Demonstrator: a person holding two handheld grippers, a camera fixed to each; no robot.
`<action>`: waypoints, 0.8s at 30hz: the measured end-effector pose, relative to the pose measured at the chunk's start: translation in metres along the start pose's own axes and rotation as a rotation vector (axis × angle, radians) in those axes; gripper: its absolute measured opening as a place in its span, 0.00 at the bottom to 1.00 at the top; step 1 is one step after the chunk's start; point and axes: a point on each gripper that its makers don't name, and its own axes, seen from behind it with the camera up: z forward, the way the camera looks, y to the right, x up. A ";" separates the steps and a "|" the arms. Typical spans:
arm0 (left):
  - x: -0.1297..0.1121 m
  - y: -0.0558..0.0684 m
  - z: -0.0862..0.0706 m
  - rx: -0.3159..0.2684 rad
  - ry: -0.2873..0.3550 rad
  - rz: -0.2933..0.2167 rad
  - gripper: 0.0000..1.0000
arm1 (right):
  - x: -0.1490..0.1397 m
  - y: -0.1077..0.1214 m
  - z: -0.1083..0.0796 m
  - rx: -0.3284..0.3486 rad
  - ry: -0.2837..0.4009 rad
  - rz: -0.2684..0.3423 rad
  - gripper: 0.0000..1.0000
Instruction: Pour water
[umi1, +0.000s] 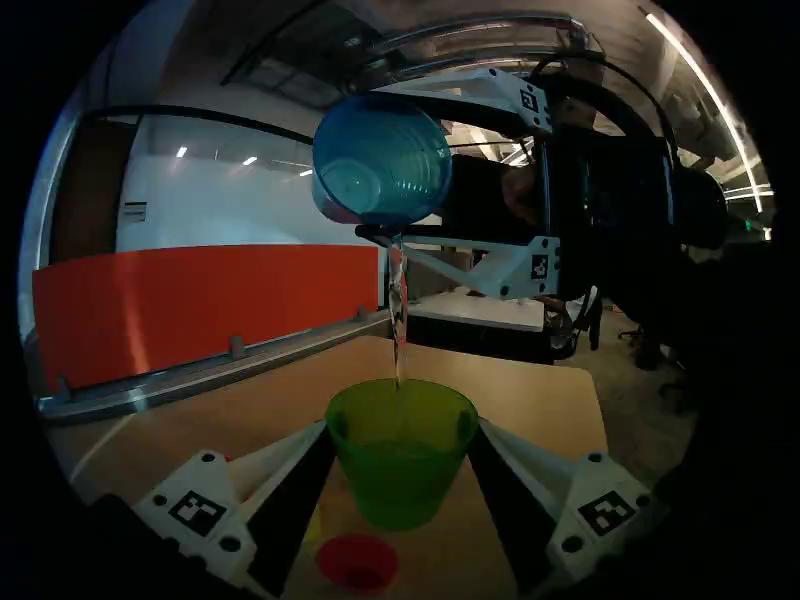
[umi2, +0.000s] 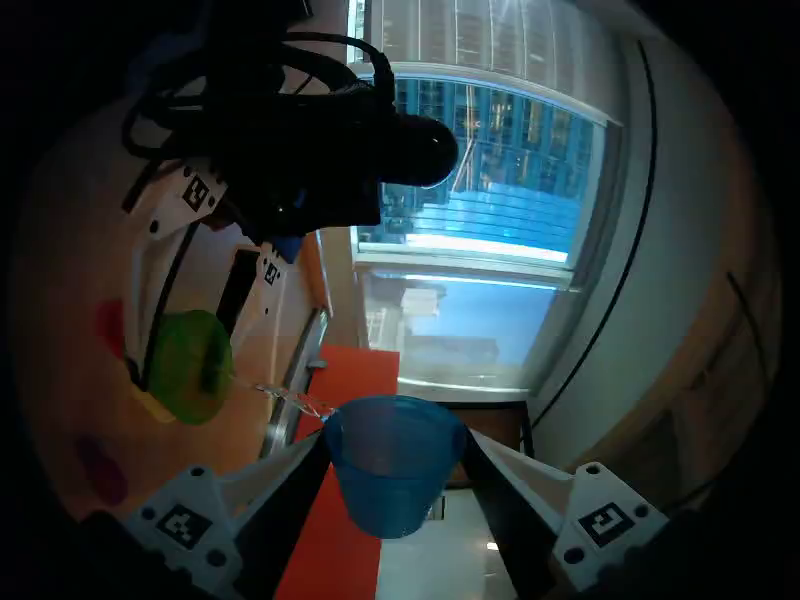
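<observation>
My left gripper (umi1: 400, 455) is shut on a green cup (umi1: 401, 462), upright just above the wooden table (umi1: 520, 390). Above it my right gripper (umi1: 440, 165) holds a blue cup (umi1: 381, 160) tipped on its side, mouth toward the camera. A thin stream of water (umi1: 399, 310) falls from the blue cup's rim into the green cup. In the right gripper view, my right gripper (umi2: 396, 470) is shut on the blue cup (umi2: 392, 462), the water (umi2: 290, 398) runs left to the green cup (umi2: 190, 366), and the left gripper's fingers (umi2: 150, 280) flank that cup.
A small red cup (umi1: 358, 562) lies on the table just below the green cup. A red patch (umi2: 110, 328) and a purple one (umi2: 100, 470) show on the table surface. An orange wall panel (umi1: 200, 300) and a metal rail (umi1: 210, 365) run behind the table.
</observation>
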 end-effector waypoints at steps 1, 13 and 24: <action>0.000 0.000 0.000 0.000 0.001 0.000 0.86 | 0.000 0.001 0.000 0.000 -0.001 -0.008 0.92; 0.003 0.000 0.001 -0.004 0.008 0.002 0.86 | 0.005 0.005 0.003 0.000 -0.003 -0.088 0.92; 0.005 0.001 0.001 -0.004 0.012 0.006 0.86 | 0.007 0.004 0.003 0.000 -0.003 -0.076 0.92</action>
